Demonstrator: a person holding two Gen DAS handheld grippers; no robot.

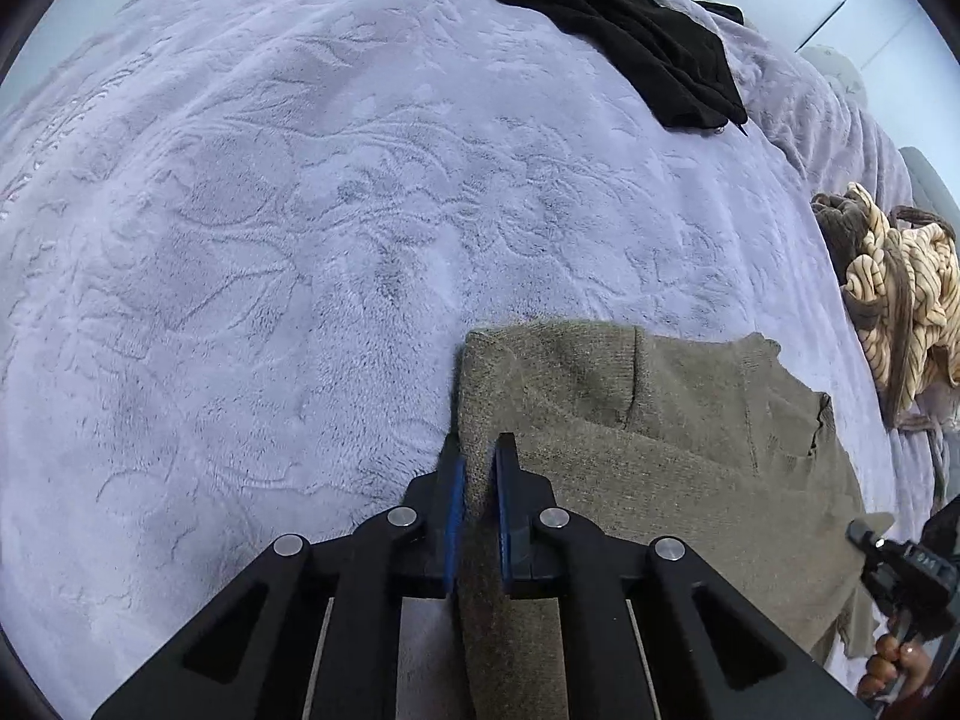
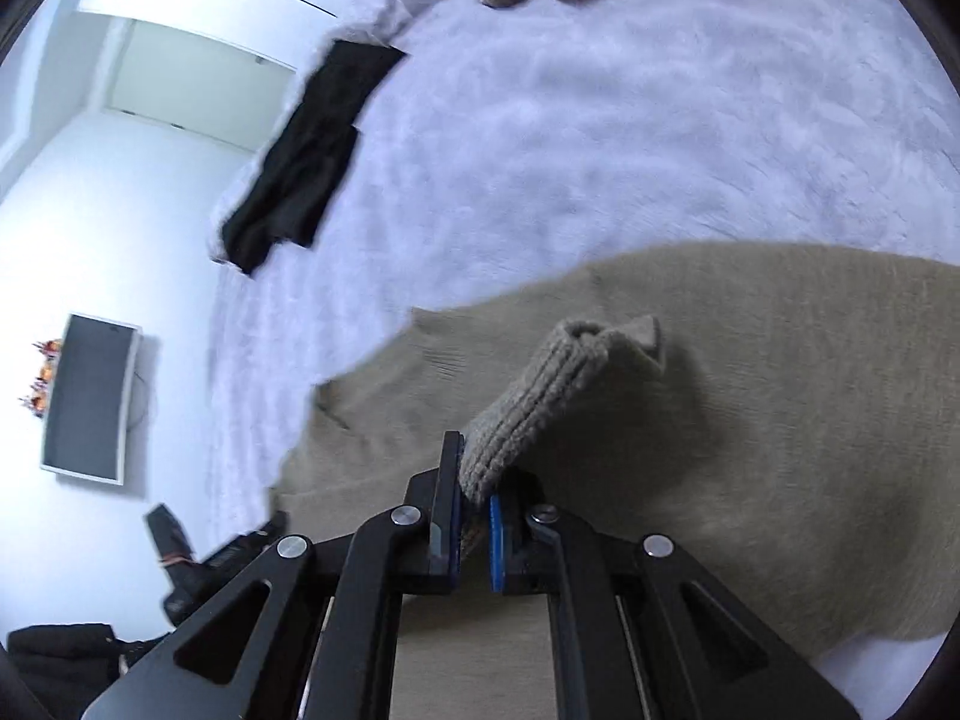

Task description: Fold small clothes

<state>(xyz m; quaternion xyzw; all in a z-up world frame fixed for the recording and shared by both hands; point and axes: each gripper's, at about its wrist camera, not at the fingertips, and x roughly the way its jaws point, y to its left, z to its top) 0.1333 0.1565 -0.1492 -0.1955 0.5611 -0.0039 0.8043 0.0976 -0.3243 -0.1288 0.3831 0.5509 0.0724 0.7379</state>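
An olive-green knit sweater (image 1: 660, 420) lies spread on a pale lilac plush blanket (image 1: 300, 240). My left gripper (image 1: 478, 456) is shut on the sweater's left edge, cloth pinched between its blue pads. In the right wrist view the same sweater (image 2: 750, 420) fills the lower right. My right gripper (image 2: 477, 480) is shut on a ribbed cuff (image 2: 540, 402) of the sweater and holds it up above the body of the garment. The right gripper also shows at the left wrist view's lower right edge (image 1: 864, 540).
A black garment (image 1: 630, 30) lies at the blanket's far edge; it also shows in the right wrist view (image 2: 306, 162). A cream and brown striped garment (image 1: 900, 300) is heaped at the right. White walls and a wall-mounted screen (image 2: 90, 396) lie beyond the bed.
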